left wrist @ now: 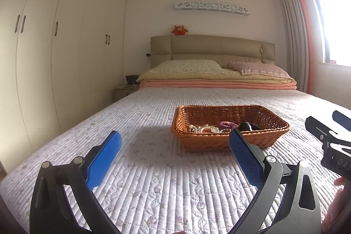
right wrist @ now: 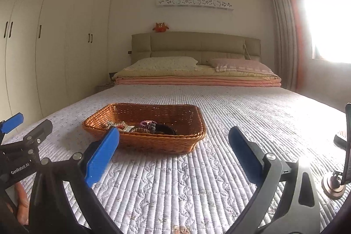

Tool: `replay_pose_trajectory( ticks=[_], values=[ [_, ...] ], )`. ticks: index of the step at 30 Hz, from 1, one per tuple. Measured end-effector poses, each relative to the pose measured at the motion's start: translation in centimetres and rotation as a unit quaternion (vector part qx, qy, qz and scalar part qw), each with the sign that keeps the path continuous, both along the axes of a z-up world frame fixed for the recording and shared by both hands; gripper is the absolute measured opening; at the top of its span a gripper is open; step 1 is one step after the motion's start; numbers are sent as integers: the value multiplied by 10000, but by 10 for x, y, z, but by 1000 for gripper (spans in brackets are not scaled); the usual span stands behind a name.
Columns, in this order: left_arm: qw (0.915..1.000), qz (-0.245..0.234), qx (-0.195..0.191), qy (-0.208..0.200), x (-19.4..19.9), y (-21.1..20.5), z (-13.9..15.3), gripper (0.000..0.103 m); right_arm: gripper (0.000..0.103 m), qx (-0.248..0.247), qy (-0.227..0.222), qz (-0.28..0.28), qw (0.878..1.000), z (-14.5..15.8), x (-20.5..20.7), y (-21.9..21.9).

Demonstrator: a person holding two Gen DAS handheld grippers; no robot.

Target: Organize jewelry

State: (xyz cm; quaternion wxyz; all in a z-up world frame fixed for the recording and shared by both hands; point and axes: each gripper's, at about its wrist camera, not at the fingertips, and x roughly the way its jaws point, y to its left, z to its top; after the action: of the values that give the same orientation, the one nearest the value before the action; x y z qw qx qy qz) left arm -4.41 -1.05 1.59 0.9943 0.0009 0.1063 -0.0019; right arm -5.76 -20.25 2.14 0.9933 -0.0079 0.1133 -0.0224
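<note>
Blue pads of my left claw (left wrist: 174,159) fill the bottom of the left wrist frame, spread wide and holding nothing, hovering over the quilted bed (left wrist: 153,179). My right claw (right wrist: 173,157) sits the same way in its own view: released, pads apart, nothing between them.

Centre of both frames, a little above the pads, stands the wicker basket (left wrist: 219,142), resting on the quilt. The jewelry (left wrist: 210,128) lies heaped along its near inner wall: clear and pearly beaded pieces toward the left, a purple ring-shaped piece (right wrist: 147,123) in the middle, and a dark band, perhaps a watch (left wrist: 248,126), to the right. How the pieces interlock I cannot tell from here.

I judge all of it to be light, loose and slippery, with beaded strands that will drape and snag on each other, so I would pinch one piece at a time across a thick bead or the band, lifting slowly to see what trails along. The basket itself looks stiff and light; its rim gives a fair hold if I need to steady it.

At the right edge of the right wrist frame a small stand with a round base (right wrist: 333,184) sits on the bed.
</note>
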Motion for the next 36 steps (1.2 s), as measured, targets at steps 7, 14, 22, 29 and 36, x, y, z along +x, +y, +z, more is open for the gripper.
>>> replay_pose_trajectory(
  ticks=[7,14,22,29,36],
  values=[
    [9999,32,67,-124,-6,-2,0,95,95,-5,100,31,9999,-5,3,0],
    [9997,14,207,-95,-5,-8,0,95,95,-114,257,-7,9996,-10,8,4],
    [9998,61,185,-36,-2,-6,0,95,95,-184,318,-22,9993,-12,10,5],
    [9997,70,218,-51,-4,-8,0,95,95,-111,362,-37,9993,-13,11,1],
    [9997,77,215,-41,-3,-8,1,95,95,-64,367,-29,9993,-12,12,-1]
  ],
)
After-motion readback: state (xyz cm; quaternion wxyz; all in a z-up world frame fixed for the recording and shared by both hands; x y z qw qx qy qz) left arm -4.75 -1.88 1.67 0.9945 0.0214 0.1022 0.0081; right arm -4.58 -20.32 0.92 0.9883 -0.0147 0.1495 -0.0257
